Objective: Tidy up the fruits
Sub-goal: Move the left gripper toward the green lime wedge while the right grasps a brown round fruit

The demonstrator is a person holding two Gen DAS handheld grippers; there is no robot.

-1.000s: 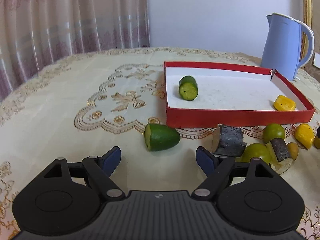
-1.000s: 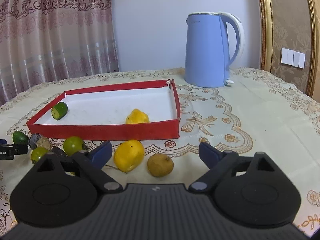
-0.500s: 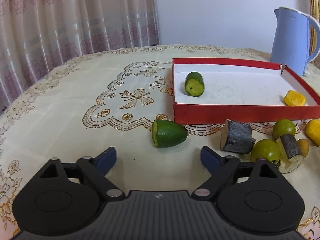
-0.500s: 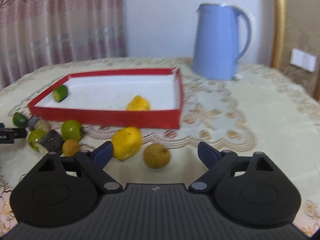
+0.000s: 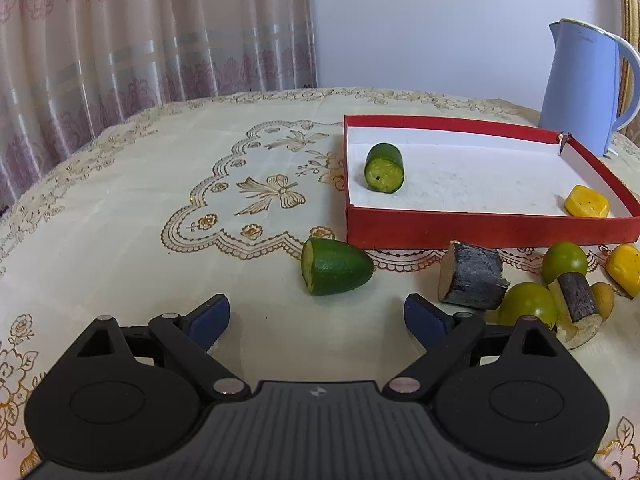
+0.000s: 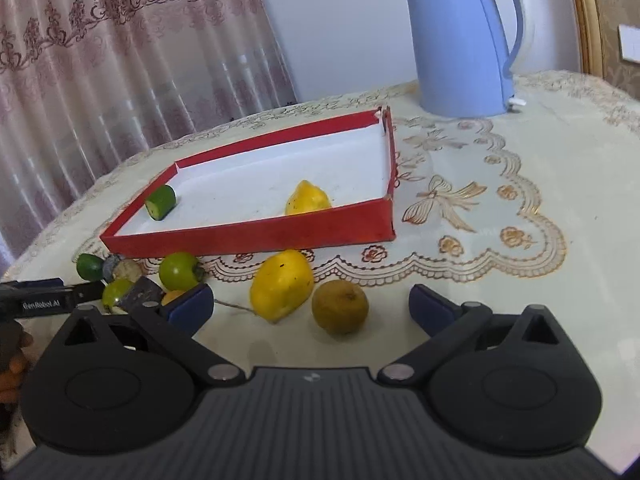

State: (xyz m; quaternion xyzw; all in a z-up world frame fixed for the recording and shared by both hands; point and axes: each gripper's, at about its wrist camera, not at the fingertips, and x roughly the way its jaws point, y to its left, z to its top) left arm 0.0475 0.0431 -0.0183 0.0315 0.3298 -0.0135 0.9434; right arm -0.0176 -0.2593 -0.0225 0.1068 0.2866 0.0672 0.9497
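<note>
In the left wrist view a red tray (image 5: pixel 480 232) holds a green cucumber chunk (image 5: pixel 384 168) and a yellow piece (image 5: pixel 587 201). My left gripper (image 5: pixel 316 314) is open and empty, just short of a cut green fruit (image 5: pixel 336 266) on the cloth. A dark-skinned chunk (image 5: pixel 472 276) and round green fruits (image 5: pixel 564 256) lie to its right. My right gripper (image 6: pixel 310 306) has its jaws opening. A yellow fruit (image 6: pixel 282 284) and a brown fruit (image 6: pixel 340 306) lie just ahead between its fingers, untouched. The tray (image 6: pixel 248 236) lies beyond them.
A blue kettle (image 6: pixel 460 40) stands behind the tray's right corner. An embroidered cloth (image 5: pixel 160 200) covers the round table, with curtains behind. A left gripper finger (image 6: pixel 40 300) and part of a hand (image 6: pixel 12 360) show at the left edge of the right wrist view.
Both grippers' jaws have spread wider. The right gripper has tilted and edged in, so the tray now looks slanted and the yellow and brown fruits sit nearer its fingers.
</note>
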